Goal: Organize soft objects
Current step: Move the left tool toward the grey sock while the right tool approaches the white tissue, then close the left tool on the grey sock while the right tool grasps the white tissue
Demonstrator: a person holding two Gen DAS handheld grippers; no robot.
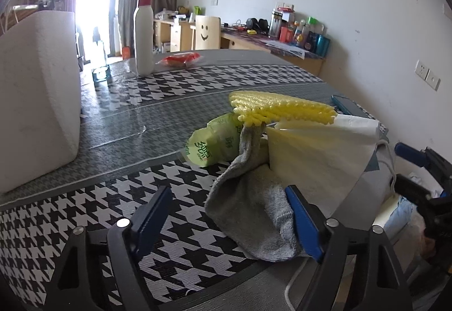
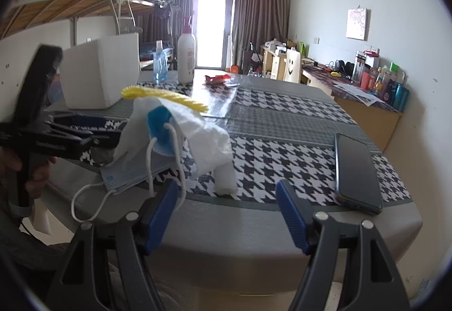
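Observation:
A pile of soft things lies at the table's near corner. In the left wrist view it holds a grey sock, a green tissue pack, a yellow foam net and a white tissue. My left gripper is open, its right finger against the sock. In the right wrist view the white tissue, a blue face mask and the yellow net lie ahead. My right gripper is open and empty at the table edge.
A white foam box stands at the left, also in the right wrist view. A white pump bottle, a red wrapper and a blue spray bottle stand far back. A phone lies at the right.

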